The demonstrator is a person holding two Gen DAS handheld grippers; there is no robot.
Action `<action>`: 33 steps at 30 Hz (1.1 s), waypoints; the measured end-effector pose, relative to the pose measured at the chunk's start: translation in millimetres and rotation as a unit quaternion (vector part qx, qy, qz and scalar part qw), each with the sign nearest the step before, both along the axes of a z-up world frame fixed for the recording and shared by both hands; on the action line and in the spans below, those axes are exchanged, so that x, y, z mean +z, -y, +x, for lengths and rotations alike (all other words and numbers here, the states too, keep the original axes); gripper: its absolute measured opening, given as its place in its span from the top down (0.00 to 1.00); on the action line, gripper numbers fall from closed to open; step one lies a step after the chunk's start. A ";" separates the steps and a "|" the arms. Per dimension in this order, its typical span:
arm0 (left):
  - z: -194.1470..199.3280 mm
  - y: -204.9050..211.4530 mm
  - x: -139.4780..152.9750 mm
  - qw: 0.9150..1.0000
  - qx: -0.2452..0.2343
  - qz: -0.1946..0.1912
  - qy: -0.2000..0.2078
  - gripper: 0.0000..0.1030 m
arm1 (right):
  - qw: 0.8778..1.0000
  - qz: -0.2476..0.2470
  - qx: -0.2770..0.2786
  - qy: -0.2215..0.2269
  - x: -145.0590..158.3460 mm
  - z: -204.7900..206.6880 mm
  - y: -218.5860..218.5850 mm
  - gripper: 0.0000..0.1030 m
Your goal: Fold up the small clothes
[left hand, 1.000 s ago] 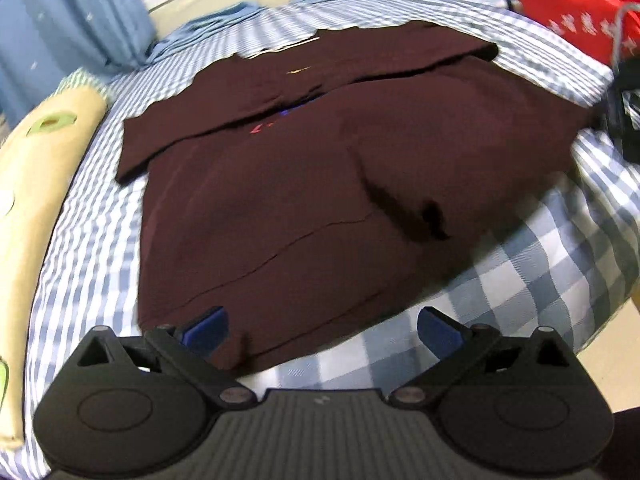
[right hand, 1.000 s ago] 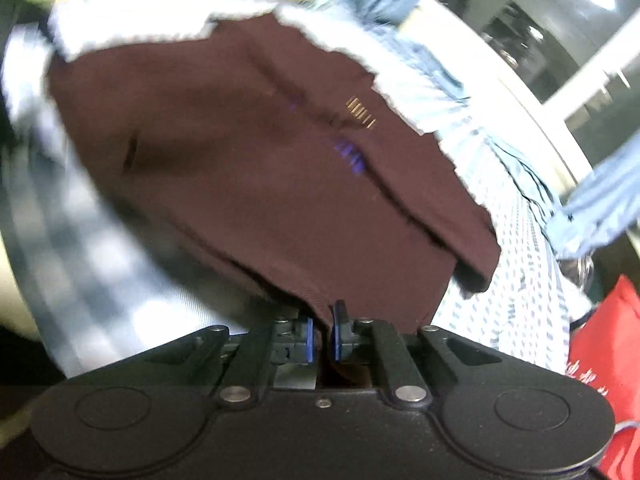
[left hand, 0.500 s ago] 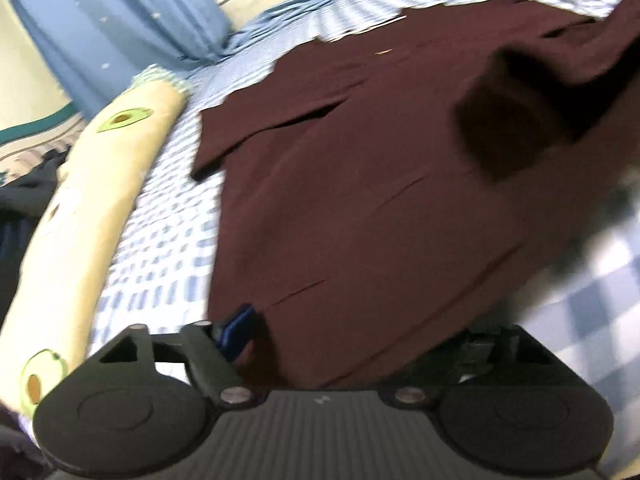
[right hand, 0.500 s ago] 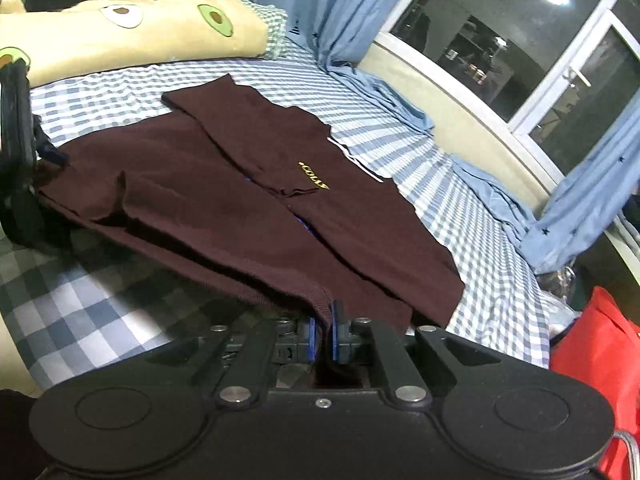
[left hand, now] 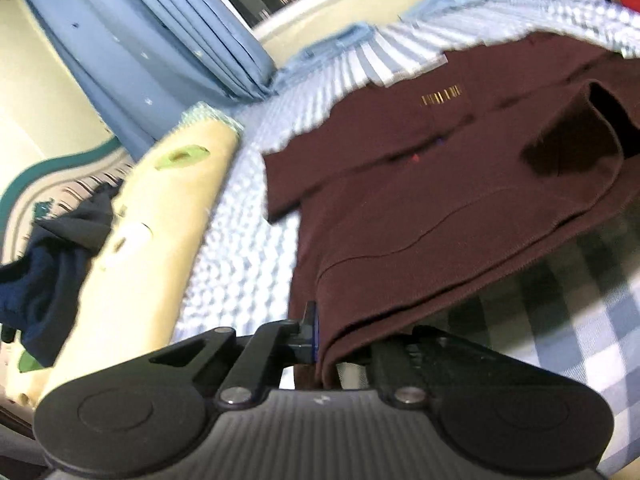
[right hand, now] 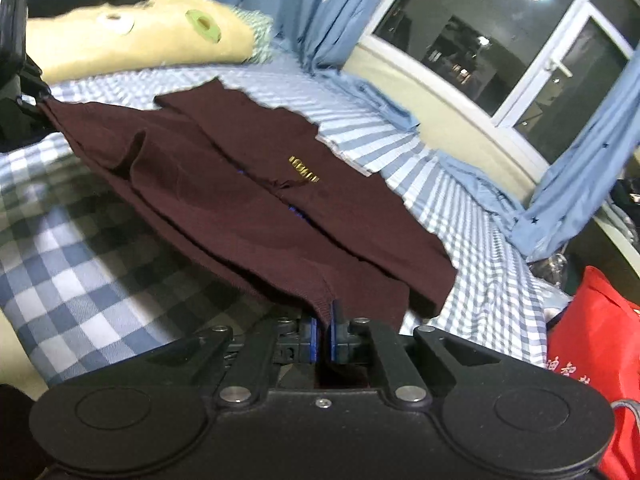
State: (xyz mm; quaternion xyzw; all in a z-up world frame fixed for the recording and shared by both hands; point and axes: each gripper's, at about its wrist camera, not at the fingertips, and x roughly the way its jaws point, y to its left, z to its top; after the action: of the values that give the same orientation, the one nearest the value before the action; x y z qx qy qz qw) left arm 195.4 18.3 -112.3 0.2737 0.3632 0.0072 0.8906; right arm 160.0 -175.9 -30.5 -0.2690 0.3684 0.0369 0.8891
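Observation:
A dark maroon shirt [left hand: 420,200] with a small gold print lies on the blue checked bed sheet [left hand: 560,300], its near hem lifted off the bed. My left gripper [left hand: 332,340] is shut on the hem's left corner; cloth drapes over its right finger. My right gripper [right hand: 323,336] is shut on the hem's right corner. In the right wrist view the shirt [right hand: 240,184] stretches from my jaws to the left gripper [right hand: 16,80] at the far left edge.
A long cream avocado-print pillow [left hand: 140,240] lies along the bed's left side, with dark clothes [left hand: 44,264] beside it. Blue curtains [right hand: 320,12] and a window [right hand: 500,36] are behind the bed. A red bag [right hand: 592,340] sits at the right.
My left gripper went from open in front of the hem to shut on its corner. Both grippers have lifted the hem off the sheet, and the shirt now hangs taut between them.

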 end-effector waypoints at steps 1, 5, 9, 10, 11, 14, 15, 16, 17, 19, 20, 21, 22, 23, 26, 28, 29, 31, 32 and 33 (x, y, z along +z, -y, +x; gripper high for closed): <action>-0.3 0.4 9.8 1.000 0.000 -0.005 0.008 0.98 | 1.000 0.003 -0.001 0.009 4.2 -2.7 2.0 0.96; -5.0 -1.6 50.7 0.999 0.010 -0.040 0.020 0.98 | 0.999 0.021 -0.001 0.040 28.6 -17.9 11.2 0.96; -24.7 -11.2 87.8 0.997 0.024 -0.065 0.025 0.98 | 0.998 0.028 0.024 0.042 59.2 -45.2 13.3 0.96; -34.9 -12.3 96.1 0.997 0.027 -0.074 0.019 0.98 | 0.998 0.032 0.030 0.037 67.3 -53.0 13.5 0.96; -39.9 -15.5 102.6 0.996 0.028 -0.078 0.014 0.98 | 0.998 0.038 0.032 0.032 75.9 -59.8 13.9 0.96; -53.1 -20.4 122.2 0.997 0.022 -0.079 0.003 0.97 | 0.998 0.045 0.030 0.027 96.0 -67.6 15.2 0.96; -53.3 -23.1 127.0 0.997 0.020 -0.078 0.001 0.97 | 0.998 0.047 0.027 0.028 100.8 -64.9 15.6 0.96; -49.2 -23.0 130.9 0.997 0.016 -0.078 -0.003 0.97 | 0.998 0.049 0.024 0.032 103.9 -59.0 16.5 0.96; -40.4 -22.5 133.2 0.997 0.014 -0.078 -0.006 0.97 | 0.998 0.049 0.022 0.039 106.0 -52.3 15.4 0.96; -19.8 -20.8 140.1 0.997 0.007 -0.075 -0.009 0.97 | 0.997 0.044 0.019 0.055 108.0 -27.0 18.5 0.96; -8.4 -19.7 142.3 0.997 0.002 -0.075 -0.010 0.97 | 0.997 0.042 0.020 0.061 107.6 -13.1 22.1 0.96; 9.1 -19.5 146.8 0.997 -0.006 -0.076 -0.012 0.97 | 0.997 0.039 0.021 0.068 106.6 2.9 25.2 0.96; 24.6 -18.3 147.5 0.997 -0.014 -0.075 -0.013 0.97 | 0.996 0.032 0.023 0.077 105.1 22.7 28.1 0.96; 43.1 -18.3 149.1 0.997 -0.021 -0.073 -0.012 0.97 | 0.996 0.026 0.025 0.082 104.6 40.6 33.3 0.96; 106.1 -15.8 156.4 0.996 -0.038 -0.074 -0.020 0.97 | 0.996 0.007 0.028 0.088 97.6 104.1 47.4 0.96; 150.8 -15.1 158.6 0.995 -0.044 -0.086 -0.029 0.97 | 0.996 0.000 0.024 0.081 91.0 147.6 55.4 0.96; 172.2 -15.1 157.2 0.994 -0.044 -0.089 -0.035 0.97 | 0.997 -0.003 0.020 0.072 85.5 171.0 59.2 0.96; 220.5 -16.9 149.9 0.993 -0.045 -0.095 -0.047 0.96 | 0.998 -0.009 0.013 0.053 73.2 214.1 65.3 0.95; 242.6 -18.2 143.4 0.993 -0.046 -0.099 -0.054 0.96 | 0.999 -0.014 0.008 0.041 64.4 236.1 67.7 0.95; 259.9 -19.4 135.4 0.992 -0.044 -0.101 -0.063 0.96 | 0.999 -0.017 0.004 0.031 56.2 253.7 70.0 0.95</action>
State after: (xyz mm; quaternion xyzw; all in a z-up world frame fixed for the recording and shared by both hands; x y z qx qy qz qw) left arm 455.3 37.7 23.0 0.1980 0.4055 -0.0862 0.8882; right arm 413.7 -245.9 25.6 -0.2869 0.3400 0.0255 0.8952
